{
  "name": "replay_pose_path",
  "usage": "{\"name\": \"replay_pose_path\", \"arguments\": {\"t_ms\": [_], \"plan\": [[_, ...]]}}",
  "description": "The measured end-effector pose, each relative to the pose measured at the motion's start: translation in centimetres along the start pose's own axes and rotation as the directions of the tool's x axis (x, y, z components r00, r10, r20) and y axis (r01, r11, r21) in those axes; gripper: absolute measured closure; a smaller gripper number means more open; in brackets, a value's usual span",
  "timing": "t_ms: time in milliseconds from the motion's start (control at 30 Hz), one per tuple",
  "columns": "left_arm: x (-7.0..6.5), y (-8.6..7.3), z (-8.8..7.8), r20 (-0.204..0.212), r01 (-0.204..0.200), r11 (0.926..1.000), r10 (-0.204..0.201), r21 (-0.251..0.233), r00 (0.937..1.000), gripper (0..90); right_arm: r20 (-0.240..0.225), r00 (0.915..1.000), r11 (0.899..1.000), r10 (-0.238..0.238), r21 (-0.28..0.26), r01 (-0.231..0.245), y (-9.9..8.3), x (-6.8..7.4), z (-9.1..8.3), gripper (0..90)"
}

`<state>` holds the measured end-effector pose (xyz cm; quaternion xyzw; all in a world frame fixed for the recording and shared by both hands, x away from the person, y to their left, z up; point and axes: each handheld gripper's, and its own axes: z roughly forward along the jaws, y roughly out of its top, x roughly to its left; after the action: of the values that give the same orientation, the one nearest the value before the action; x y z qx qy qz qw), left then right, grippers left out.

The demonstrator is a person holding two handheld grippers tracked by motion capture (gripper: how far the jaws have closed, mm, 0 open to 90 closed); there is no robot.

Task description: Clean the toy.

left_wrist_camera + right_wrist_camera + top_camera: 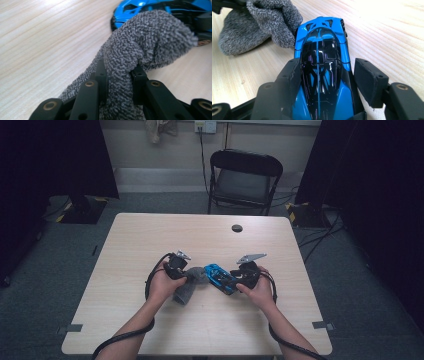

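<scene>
**Cloth meets car at mid-table**

On the table [150, 240], your right tool [322, 82] grips the blue car [322, 62] by its sides, steadying it for wiping. Your left tool [117, 77] pinches the grey cloth [147, 40], its bunched end touching the car's end.

The high view is dim, its far corners almost black, while the table [150, 235] stays pale and evenly lit. Both gripper views are bright, with white glare on the far wood and reflections on the car [322, 75]. The cloth [150, 37] looks sharp; the near jaws blur slightly.
</scene>
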<state>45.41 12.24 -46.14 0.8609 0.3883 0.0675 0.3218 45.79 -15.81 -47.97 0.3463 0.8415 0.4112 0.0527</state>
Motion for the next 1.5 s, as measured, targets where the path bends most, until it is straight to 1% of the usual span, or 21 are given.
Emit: {"name": "replay_pose_path", "arguments": {"t_ms": [100, 200, 233, 267, 300, 400, 533, 600, 633, 667, 767, 800, 867, 900, 933, 1100, 1200, 1233, 1367, 1467, 1500], "plan": [[-1.2, 0.0, -0.7, 0.035, -0.034, 0.9993, 0.034, -0.018, 0.9988, 73.7, -0.003, 1.0000, 1.000, 0.003, -0.005, -0.003, -0.1, -0.1, 0.0, 39.4], [-2.4, 0.0, -1.2, 0.080, -0.061, 0.9976, 0.063, -0.032, 0.9948, 73.7, -0.004, 1.0000, 1.000, 0.004, -0.005, -0.004, -0.1, -0.1, 0.0, 39.4], [-2.8, 0.0, -1.4, 0.099, -0.062, 0.9974, 0.066, -0.037, 0.9929, 73.7, -0.003, 1.0000, 1.000, 0.002, -0.004, -0.002, -0.1, -0.1, 0.0, 39.4], [-3.2, 0.0, -1.5, 0.122, -0.065, 0.9970, 0.070, -0.042, 0.9900, 73.7, -0.003, 1.0000, 1.000, 0.003, -0.004, -0.003, -0.1, -0.1, 0.0, 39.4], [-3.6, 0.0, -1.5, 0.135, -0.077, 0.9959, 0.083, -0.046, 0.9873, 73.7, -0.003, 1.0000, 1.000, 0.003, -0.005, -0.003, -0.1, -0.1, 0.0, 39.4], [-5.0, -0.1, -1.4, 0.169, -0.112, 0.9929, 0.117, -0.042, 0.9787, 73.7, -0.004, 1.0000, 1.000, 0.005, -0.006, -0.005, -0.1, -0.1, 0.0, 39.4], [-6.8, -0.3, -0.5, 0.205, -0.154, 0.9877, 0.157, -0.029, 0.9661, 73.6, -0.005, 1.0000, 1.000, 0.005, -0.008, -0.005, -0.1, -0.1, 0.0, 39.4], [-7.5, -0.3, 0.1, 0.218, -0.164, 0.9863, 0.165, -0.023, 0.9619, 73.6, -0.005, 1.0000, 1.000, 0.005, -0.013, -0.005, -0.2, -0.1, 0.0, 39.4], [-7.8, -0.3, 0.4, 0.222, -0.164, 0.9863, 0.164, -0.022, 0.9612, 73.6, -0.004, 1.0000, 1.000, 0.004, -0.014, -0.004, -0.2, -0.1, 0.0, 39.4], [-7.9, -0.2, 0.7, 0.225, -0.175, 0.9845, 0.173, -0.014, 0.9589, 73.6, -0.004, 1.0000, 1.000, 0.002, -0.016, -0.002, -0.2, -0.1, 0.0, 39.4], [-8.2, -0.1, 1.5, 0.224, -0.175, 0.9846, 0.172, -0.008, 0.9592, 73.6, -0.002, 1.0000, 1.000, 0.001, -0.012, -0.001, -0.2, 0.0, 0.0, 39.4], [-8.2, 0.0, 1.7, 0.220, -0.174, 0.9847, 0.171, -0.004, 0.9604, 73.6, -0.003, 1.0000, 1.000, 0.001, -0.014, -0.001, -0.2, 0.0, 0.0, 39.4], [-8.1, 0.1, 1.9, 0.214, -0.156, 0.9877, 0.154, -0.010, 0.9646, 73.5, -0.003, 1.0000, 1.000, 0.001, -0.014, -0.001, -0.2, 0.0, 0.0, 39.4], [-7.9, 0.2, 1.9, 0.214, -0.155, 0.9879, 0.152, -0.003, 0.9650, 73.6, -0.003, 1.0000, 1.000, 0.001, -0.014, -0.001, -0.2, 0.0, 0.0, 39.4], [-7.8, 0.2, 2.0, 0.207, -0.148, 0.9889, 0.147, -0.009, 0.9673, 73.5, -0.003, 1.0000, 1.000, 0.000, -0.014, -0.001, -0.2, 0.0, 0.0, 39.4], [-6.8, 0.3, 2.0, 0.188, -0.133, 0.9911, 0.130, 0.002, 0.9735, 73.6, -0.002, 1.0000, 1.000, -0.001, -0.016, 0.001, -0.2, 0.0, 0.0, 39.4], [-6.2, 0.3, 1.9, 0.170, -0.111, 0.9939, 0.109, 0.003, 0.9794, 73.6, -0.003, 1.0000, 1.000, -0.001, -0.016, 0.001, -0.3, -0.1, 0.0, 39.4], [-5.9, 0.3, 1.8, 0.170, -0.109, 0.9940, 0.107, 0.003, 0.9796, 73.6, -0.003, 1.0000, 1.000, -0.001, -0.015, 0.001, -0.2, 0.0, 0.0, 39.4], [-5.1, 0.2, 1.6, 0.146, -0.087, 0.9962, 0.085, 0.002, 0.9856, 73.6, -0.003, 1.0000, 1.000, -0.001, -0.016, 0.001, -0.2, -0.1, 0.0, 39.4], [-4.6, 0.2, 1.4, 0.137, -0.080, 0.9968, 0.078, 0.002, 0.9874, 73.5, -0.004, 1.0000, 1.000, 0.000, -0.016, 0.000, -0.2, -0.1, 0.0, 39.4], [-4.4, 0.1, 1.4, 0.138, -0.070, 0.9976, 0.069, -0.001, 0.9881, 73.5, -0.004, 1.0000, 1.000, 0.000, -0.016, 0.000, -0.2, -0.1, 0.0, 39.4]]}}
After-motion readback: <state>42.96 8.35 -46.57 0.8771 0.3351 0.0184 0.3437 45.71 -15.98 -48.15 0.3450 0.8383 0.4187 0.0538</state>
